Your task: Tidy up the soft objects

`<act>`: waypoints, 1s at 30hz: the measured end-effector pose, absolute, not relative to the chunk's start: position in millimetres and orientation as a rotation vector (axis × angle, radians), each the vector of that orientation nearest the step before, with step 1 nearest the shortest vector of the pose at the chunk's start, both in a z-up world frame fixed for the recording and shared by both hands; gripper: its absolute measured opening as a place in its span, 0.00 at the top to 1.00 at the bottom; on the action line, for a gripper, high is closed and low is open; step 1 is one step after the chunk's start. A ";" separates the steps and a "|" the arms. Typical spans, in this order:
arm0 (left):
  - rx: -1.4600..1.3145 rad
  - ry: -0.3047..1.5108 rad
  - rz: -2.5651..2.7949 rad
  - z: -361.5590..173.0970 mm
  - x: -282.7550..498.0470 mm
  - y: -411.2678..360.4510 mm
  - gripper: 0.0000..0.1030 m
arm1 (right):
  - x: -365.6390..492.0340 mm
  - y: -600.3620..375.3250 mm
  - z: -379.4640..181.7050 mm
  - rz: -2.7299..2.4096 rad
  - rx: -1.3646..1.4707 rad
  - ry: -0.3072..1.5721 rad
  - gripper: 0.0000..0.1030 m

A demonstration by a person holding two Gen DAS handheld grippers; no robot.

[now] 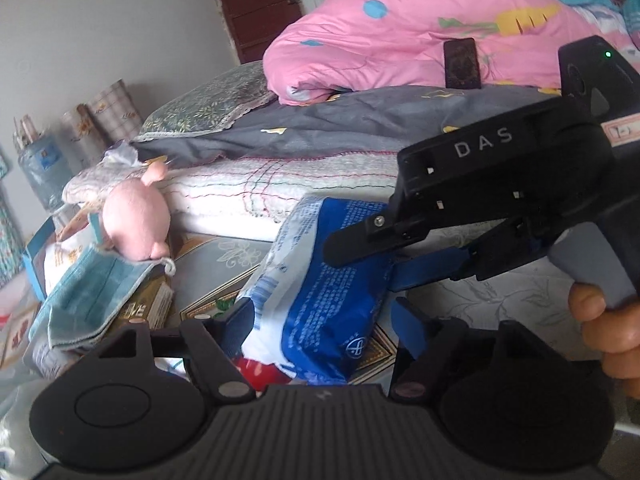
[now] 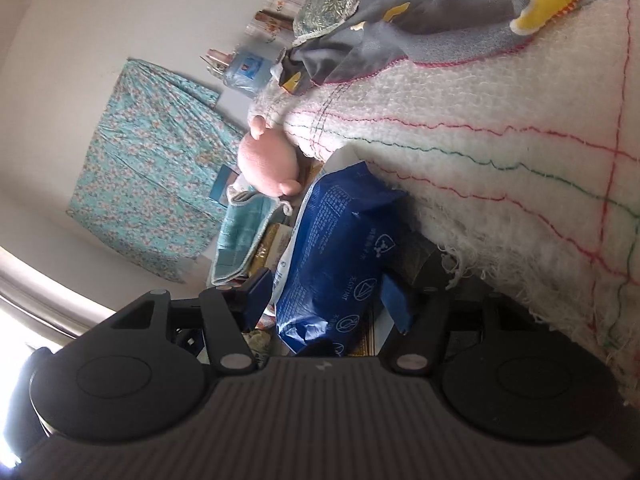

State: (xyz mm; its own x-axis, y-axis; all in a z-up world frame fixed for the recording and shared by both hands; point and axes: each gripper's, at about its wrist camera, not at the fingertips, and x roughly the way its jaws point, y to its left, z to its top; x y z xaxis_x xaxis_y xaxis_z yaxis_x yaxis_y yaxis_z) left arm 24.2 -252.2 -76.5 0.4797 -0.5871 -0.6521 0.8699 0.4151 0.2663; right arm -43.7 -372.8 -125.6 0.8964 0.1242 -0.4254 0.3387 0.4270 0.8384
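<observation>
Landmark: the blue and white soft pack — everything below is placed from it.
Soft pack: it stands on the patterned surface at the foot of the bed, its upper end just below the white quilted blanket with red and green stitched lines. From my right wrist camera the pack fills the middle of the view, printed side toward the lens.
Left gripper: my blue fingers sit one on each side of the pack's lower part, against or very near the wrapper; I cannot tell whether they are pressing it.
Right gripper: it reaches in from the pack's right, one black finger across the pack's front, a blue finger behind its edge. In its own camera the gripper has both blue fingers flanking the pack; whether they are clenched on it I cannot tell.
Pink plush toy: left of the pack, leaning on the blanket's corner.
Light blue cloth: left of the pack, just under the plush, draped over boxes.
Pink duvet: well above and behind the pack — heaped on the bed over a grey sheet.
</observation>
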 end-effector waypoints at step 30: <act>-0.134 0.882 -0.927 -56.1 136.1 -197.8 0.56 | -55.7 -384.9 -117.4 -0.036 1.143 0.217 0.42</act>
